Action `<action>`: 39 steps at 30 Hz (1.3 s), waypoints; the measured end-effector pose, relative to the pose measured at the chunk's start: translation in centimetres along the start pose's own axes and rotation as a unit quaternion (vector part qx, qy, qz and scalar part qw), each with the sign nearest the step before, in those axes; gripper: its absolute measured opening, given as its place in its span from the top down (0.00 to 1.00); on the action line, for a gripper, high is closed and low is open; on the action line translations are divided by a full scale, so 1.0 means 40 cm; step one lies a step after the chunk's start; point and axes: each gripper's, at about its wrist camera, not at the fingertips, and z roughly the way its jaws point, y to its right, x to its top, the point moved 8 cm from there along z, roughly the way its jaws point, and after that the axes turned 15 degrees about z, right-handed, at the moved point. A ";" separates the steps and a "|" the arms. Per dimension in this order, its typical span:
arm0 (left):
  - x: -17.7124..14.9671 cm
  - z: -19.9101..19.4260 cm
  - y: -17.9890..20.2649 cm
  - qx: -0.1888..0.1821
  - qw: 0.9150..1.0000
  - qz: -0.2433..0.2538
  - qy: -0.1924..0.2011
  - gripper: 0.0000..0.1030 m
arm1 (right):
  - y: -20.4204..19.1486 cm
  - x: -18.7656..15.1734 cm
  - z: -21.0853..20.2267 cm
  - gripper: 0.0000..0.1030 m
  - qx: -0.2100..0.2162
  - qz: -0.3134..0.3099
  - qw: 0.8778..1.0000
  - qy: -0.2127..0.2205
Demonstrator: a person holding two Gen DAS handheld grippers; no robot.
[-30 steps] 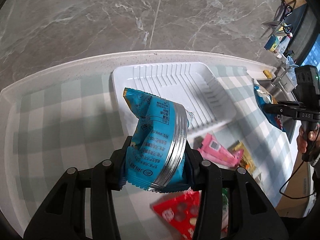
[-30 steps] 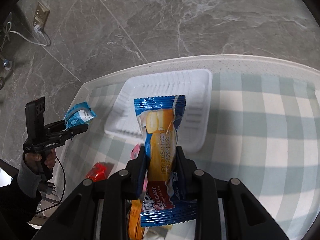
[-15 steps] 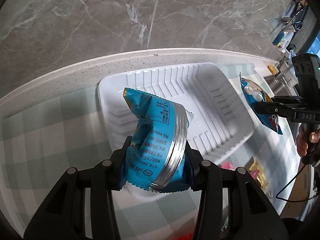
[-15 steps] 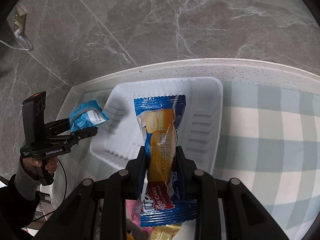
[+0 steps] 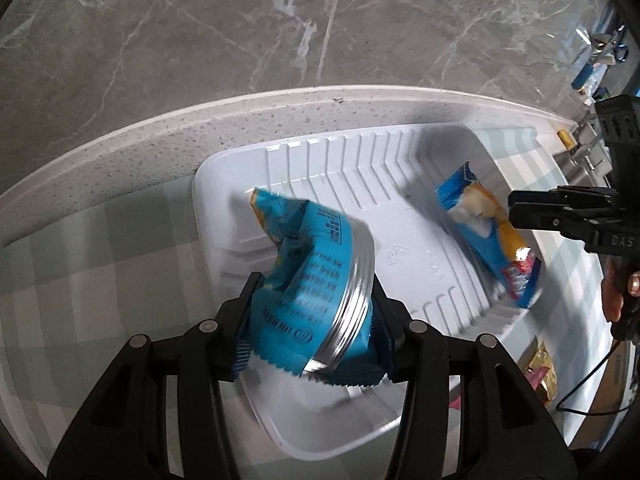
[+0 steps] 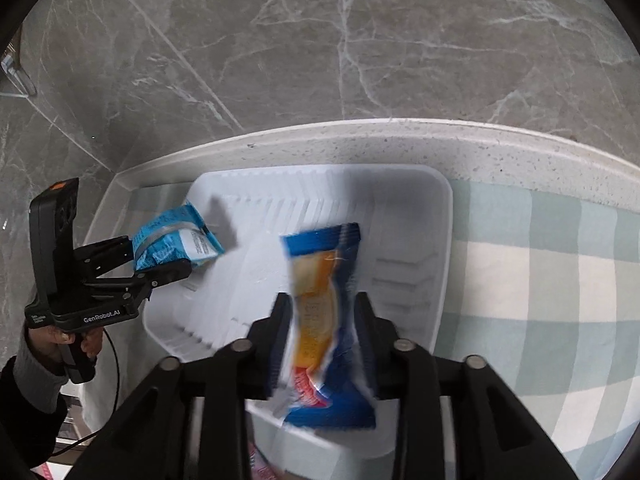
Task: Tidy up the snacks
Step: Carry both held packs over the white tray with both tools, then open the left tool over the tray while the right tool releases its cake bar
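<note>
A white ribbed tray (image 5: 400, 184) (image 6: 408, 208) lies on the checked cloth near the table's far edge. My left gripper (image 5: 314, 284) (image 6: 160, 254) hangs over the tray's left part. Its pads still press on a crumpled light-blue snack packet (image 5: 320, 248) (image 6: 176, 236) while the jaws are opening. My right gripper (image 6: 322, 300) (image 5: 514, 210) is over the tray's right part with its jaws opening. A blue roll-cake packet (image 6: 320, 312) (image 5: 488, 240), blurred, hangs loose between the fingers, with gaps on both sides, and slips down onto the tray.
The green-and-white checked cloth (image 6: 540, 280) covers a white speckled table (image 5: 200, 128) over a grey marble floor. A gold packet (image 5: 540, 368) and a pink one (image 5: 454, 402) lie beside the tray's near right corner. A person's hand (image 6: 60, 340) holds the left gripper's handle.
Both grippers have moved forward and down over the tray. The right jaws have parted and the roll-cake packet has slipped loose. The light-blue packet has stayed in the left grip.
</note>
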 end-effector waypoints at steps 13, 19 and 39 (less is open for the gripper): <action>0.015 -0.025 -0.019 -0.031 0.997 -0.061 0.037 0.52 | -0.042 -0.037 -0.043 0.47 -0.004 -0.032 0.999 0.020; 0.022 -0.059 -0.022 -0.027 0.996 -0.069 0.047 0.51 | -0.051 -0.067 -0.090 0.45 0.003 -0.041 0.999 0.031; 0.004 -0.263 0.036 -0.031 0.994 -0.055 0.088 0.47 | -0.059 -0.169 -0.253 0.40 0.038 -0.019 0.996 0.072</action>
